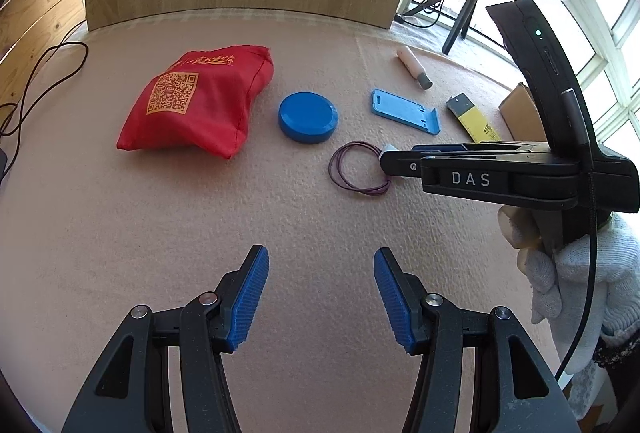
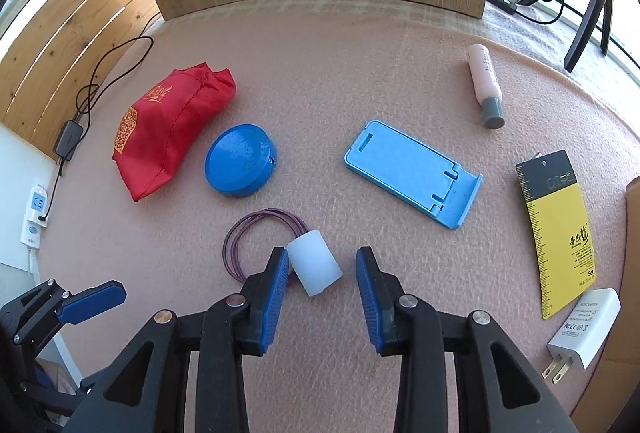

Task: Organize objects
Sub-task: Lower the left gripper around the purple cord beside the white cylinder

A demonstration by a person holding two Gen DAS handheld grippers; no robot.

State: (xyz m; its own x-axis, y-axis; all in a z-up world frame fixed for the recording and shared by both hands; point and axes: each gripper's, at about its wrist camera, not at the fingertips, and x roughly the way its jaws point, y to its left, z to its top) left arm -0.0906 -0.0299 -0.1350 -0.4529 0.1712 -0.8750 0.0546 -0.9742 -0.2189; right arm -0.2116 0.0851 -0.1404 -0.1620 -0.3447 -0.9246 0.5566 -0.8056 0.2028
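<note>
Pink tabletop [image 2: 320, 73] still cluttered — right gripper [image 2: 322, 273] released, straddling the white cylinder [image 2: 314, 263] beside the purple bands [image 2: 240, 237], apparently lining up a grasp — left gripper [image 1: 321, 273] released, hovering clear.

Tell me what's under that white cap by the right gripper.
The white cap lies on the purple cord loop, on its end nearest the right gripper. How that end finishes under the cap is hidden.

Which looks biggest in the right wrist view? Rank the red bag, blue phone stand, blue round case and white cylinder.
1. red bag
2. blue phone stand
3. blue round case
4. white cylinder, though its nearness to the camera flatters it.
Bag and stand look close.
</note>
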